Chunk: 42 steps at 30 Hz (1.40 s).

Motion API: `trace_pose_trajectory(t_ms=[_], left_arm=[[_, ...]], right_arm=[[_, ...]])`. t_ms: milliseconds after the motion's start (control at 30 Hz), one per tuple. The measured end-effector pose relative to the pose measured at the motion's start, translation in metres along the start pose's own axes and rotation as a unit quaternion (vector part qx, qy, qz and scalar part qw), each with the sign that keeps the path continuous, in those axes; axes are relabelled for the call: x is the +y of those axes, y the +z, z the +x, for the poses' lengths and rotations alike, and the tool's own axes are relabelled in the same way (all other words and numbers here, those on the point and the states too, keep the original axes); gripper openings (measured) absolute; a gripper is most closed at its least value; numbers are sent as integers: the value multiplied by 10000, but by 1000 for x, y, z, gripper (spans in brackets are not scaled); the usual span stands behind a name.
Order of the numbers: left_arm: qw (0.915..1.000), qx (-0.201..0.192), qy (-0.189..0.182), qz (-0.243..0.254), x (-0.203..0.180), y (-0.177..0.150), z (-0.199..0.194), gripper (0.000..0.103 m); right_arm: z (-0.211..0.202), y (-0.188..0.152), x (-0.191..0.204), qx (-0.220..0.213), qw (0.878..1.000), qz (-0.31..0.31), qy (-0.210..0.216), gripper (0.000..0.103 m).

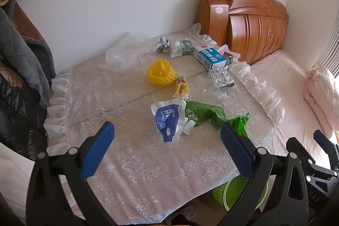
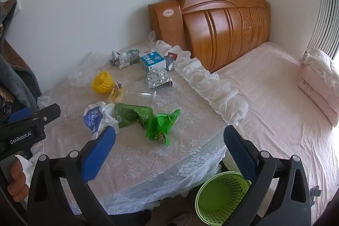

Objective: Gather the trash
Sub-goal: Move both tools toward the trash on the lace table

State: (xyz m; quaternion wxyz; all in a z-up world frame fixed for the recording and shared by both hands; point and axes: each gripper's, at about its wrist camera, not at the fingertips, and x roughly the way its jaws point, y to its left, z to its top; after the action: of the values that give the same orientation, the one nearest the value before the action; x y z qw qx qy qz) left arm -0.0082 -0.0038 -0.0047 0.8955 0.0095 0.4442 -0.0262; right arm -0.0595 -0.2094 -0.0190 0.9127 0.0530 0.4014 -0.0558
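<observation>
Left gripper (image 1: 167,130) jaws spread wide above blue-white wrapper (image 1: 167,120), right gripper (image 2: 169,137) jaws spread, empty, green basket (image 2: 220,192) beside lace-covered table (image 2: 137,162)

Lace tablecloth (image 2: 148,154), glossy wooden headboard (image 2: 222,29), perforated green plastic bin (image 2: 220,192).

A table (image 2: 148,162) draped in a white lace cloth (image 1: 131,173) fills the frame centre. On it lie a blue-and-white wrapper (image 1: 167,120) and green wrappers (image 2: 146,118) at centre, a yellow mesh cup (image 1: 160,72), blister packs (image 2: 157,78), a blue carton (image 1: 209,57) and clear plastic film (image 1: 125,52) toward the upper edge.
</observation>
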Motion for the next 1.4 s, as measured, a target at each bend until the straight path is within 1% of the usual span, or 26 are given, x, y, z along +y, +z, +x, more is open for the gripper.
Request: trace_pose_trajectory(t_ms=[300, 633, 667, 733, 1300, 1400], left_arm=[[10000, 10, -3, 1, 1, 2, 0, 96], [10000, 13, 1, -1, 1, 1, 0, 96], [10000, 13, -3, 1, 1, 1, 0, 96], [10000, 13, -2, 1, 1, 1, 0, 96], [10000, 36, 9, 6, 2, 2, 2, 96], [10000, 52, -1, 2, 4, 2, 6, 96]], right_arm=[[2, -1, -2, 20, 10000, 15, -5, 101], [-1, 5, 0, 3, 10000, 3, 10, 101], [4, -1, -5, 6, 10000, 10, 7, 101], [5, -2, -6, 15, 10000, 14, 5, 101], [1, -2, -1, 61, 10000, 20, 5, 101], [5, -1, -3, 64, 10000, 19, 6, 101]])
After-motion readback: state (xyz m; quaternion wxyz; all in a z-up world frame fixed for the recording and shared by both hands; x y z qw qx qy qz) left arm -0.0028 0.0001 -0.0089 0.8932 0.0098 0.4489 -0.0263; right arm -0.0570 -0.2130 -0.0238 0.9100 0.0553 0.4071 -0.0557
